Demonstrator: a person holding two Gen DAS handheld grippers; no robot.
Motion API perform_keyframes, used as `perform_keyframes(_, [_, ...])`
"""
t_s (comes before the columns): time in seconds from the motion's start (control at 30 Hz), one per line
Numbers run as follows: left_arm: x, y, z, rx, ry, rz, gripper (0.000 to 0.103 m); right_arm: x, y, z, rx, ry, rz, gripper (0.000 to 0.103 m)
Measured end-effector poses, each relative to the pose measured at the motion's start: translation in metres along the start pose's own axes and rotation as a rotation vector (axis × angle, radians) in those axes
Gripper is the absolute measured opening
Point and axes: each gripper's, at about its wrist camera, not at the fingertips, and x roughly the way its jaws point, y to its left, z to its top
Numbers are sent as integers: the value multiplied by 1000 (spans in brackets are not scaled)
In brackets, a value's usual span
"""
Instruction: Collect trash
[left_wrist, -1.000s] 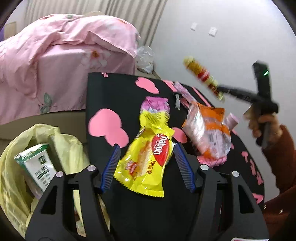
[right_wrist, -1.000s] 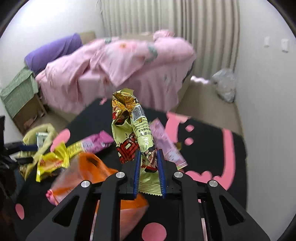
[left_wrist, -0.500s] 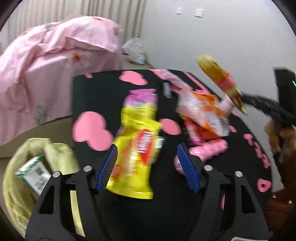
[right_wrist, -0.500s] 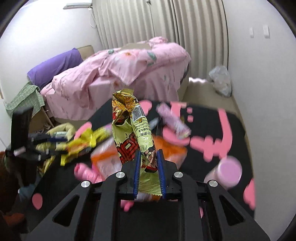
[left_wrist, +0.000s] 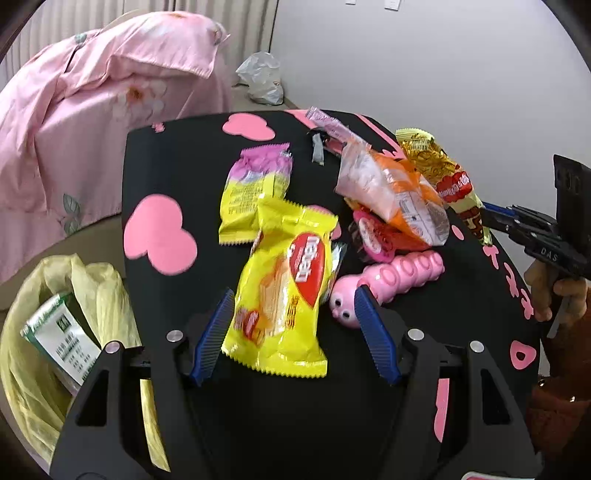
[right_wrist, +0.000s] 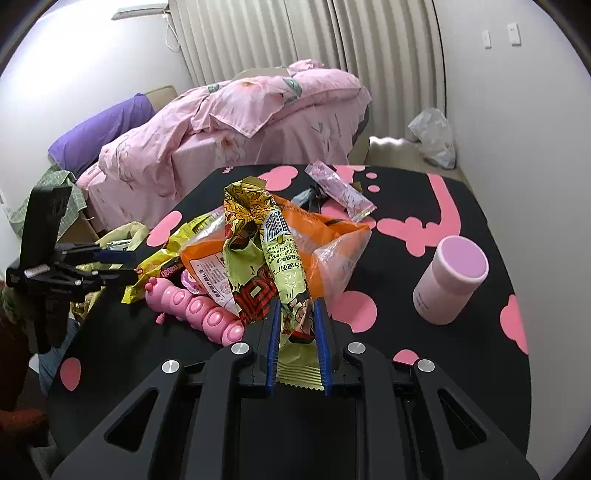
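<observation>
A home bedroom: at ten o'clock from the black, pink-patterned surface (right_wrist: 443, 206) stands a bed (right_wrist: 229, 122) heaped with a pink floral duvet and a purple pillow (right_wrist: 99, 129). Pleated curtains (right_wrist: 314, 37) hang at twelve o'clock, and wall switches (right_wrist: 498, 35) sit at one o'clock.

White walls (right_wrist: 517, 110) and pleated beige curtains (right_wrist: 332, 37) at twelve o'clock; a bed (right_wrist: 258, 122) under a pink floral duvet, purple pillow (right_wrist: 103, 129) at ten.

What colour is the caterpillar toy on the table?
Pink all over, with dark eyes; the caterpillar toy shows best in the left wrist view.
</observation>
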Motion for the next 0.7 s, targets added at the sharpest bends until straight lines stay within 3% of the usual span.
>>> perform_keyframes(0.2, [28, 2, 23, 85, 70, 64, 65, 4, -2, -4, 27, 5, 32, 18])
perform_keyframes(0.37, [57, 7, 27, 73, 159, 93, 61, 5, -2, -10, 35, 14, 44, 18])
perform_keyframes(0.43, [54, 4, 26, 74, 145, 102, 42, 5, -2, -11, 37, 14, 45, 18])
perform_keyframes(0.5, [44, 2, 22, 55, 118, 100, 32, 5, -2, -11, 42, 11, 49, 18])
perform_keyframes(0.7, [-4, -1, 13, -33, -16, 77, 28, 2, 1, -10, 42, -14, 67, 18])
